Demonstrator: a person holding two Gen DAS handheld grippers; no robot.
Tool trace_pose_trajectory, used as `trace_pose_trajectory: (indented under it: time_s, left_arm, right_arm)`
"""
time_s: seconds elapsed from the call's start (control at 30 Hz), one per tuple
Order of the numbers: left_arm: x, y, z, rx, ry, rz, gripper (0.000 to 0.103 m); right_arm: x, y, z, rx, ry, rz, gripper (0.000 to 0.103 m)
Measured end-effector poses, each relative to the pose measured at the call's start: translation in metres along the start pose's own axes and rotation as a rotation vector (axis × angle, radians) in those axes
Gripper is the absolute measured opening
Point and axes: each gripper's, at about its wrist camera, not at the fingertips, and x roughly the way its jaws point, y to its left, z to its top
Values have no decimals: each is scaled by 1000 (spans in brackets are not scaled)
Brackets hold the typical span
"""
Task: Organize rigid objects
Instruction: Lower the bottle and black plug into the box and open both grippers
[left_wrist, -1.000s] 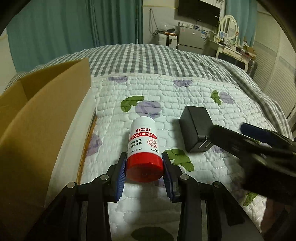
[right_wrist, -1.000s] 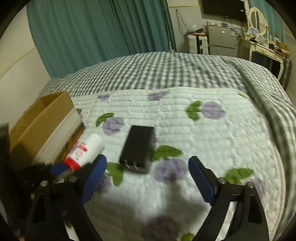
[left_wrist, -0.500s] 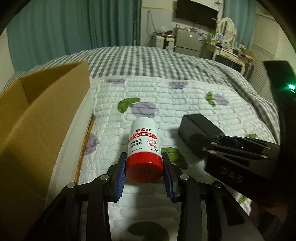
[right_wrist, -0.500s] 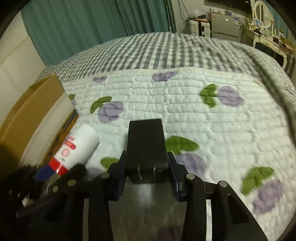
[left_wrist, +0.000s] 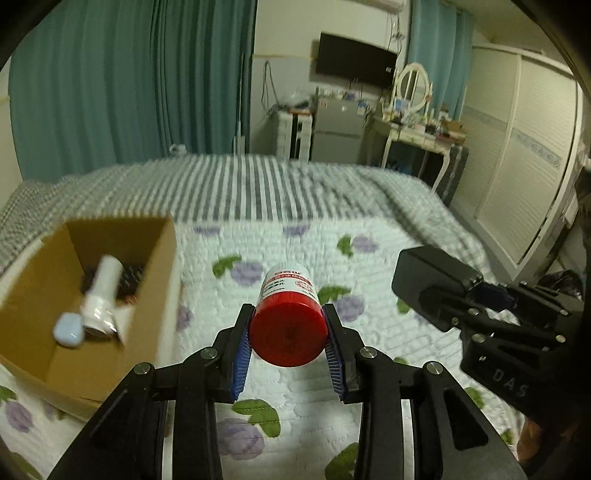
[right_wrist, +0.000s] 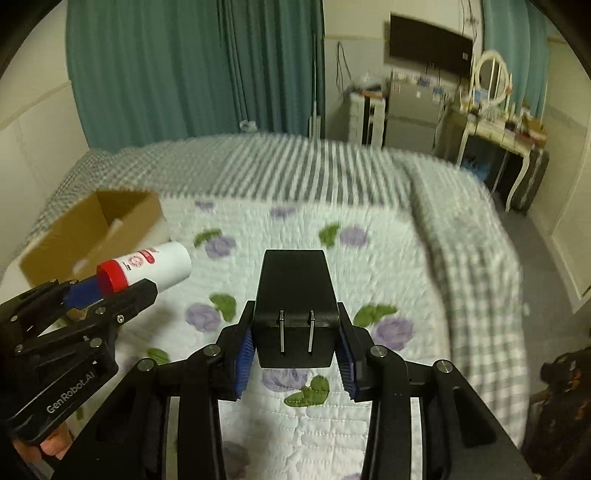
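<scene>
Progress looks partial: the cardboard box (left_wrist: 110, 295) already holds a few items, while two are not yet in. Left gripper (left_wrist: 288, 347) jaws clamp the bottle (left_wrist: 288, 314), long axis running straight out ahead, red cap rearward. Right gripper (right_wrist: 295, 350) jaws clamp the black charger (right_wrist: 295, 295), prongs rearward.

Quilted mat (left_wrist: 303, 402): spread on the bed (left_wrist: 221, 177), its far part left bare. Cardboard box (left_wrist: 155, 295): on the mat's left side; a tube (left_wrist: 101, 295) and a small rounded item (left_wrist: 68, 328) lie inside. Bottle (left_wrist: 288, 314): between the left gripper (left_wrist: 288, 354) pads, above the mat, right of the box. Power adapter (right_wrist: 295, 295): between the right gripper (right_wrist: 295, 354) pads, right of the bottle, prongs toward the camera. Dressing table (left_wrist: 417, 136): behind the bed, right.
</scene>
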Motion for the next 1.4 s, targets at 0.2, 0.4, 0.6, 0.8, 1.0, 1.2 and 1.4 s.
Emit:
trace_pose_trajectory:
  time_s: [0.2,0.4,0.6,0.8,1.0,1.2,1.4]
  left_arm:
    - [-54,29,28,6,-98,14,36]
    - [-82,83,44,-7,-139,66,36]
    - [-81,142,38,-16,-127,114,36]
    - [-55,185,13,-42,-66,107,36]
    - [-16,208,-2,-42,17,105,36]
    - [8,209,-4,-24,44,137,36]
    - [16,207,7,-33,36,94,37]
  right_arm:
    - [-66,46,39,-57,-131,16,38]
    - [-88,105,63,-95,-191,63,38]
    - [-70,169,69,-117,-188,125,38]
    - [-34,216,60,-146,-144,149,38]
    - [5,229,52,-159,-94,163,38]
    - [35,226,48,-157,-60,176,38]
    - [44,220,49,-144,-56,180,38]
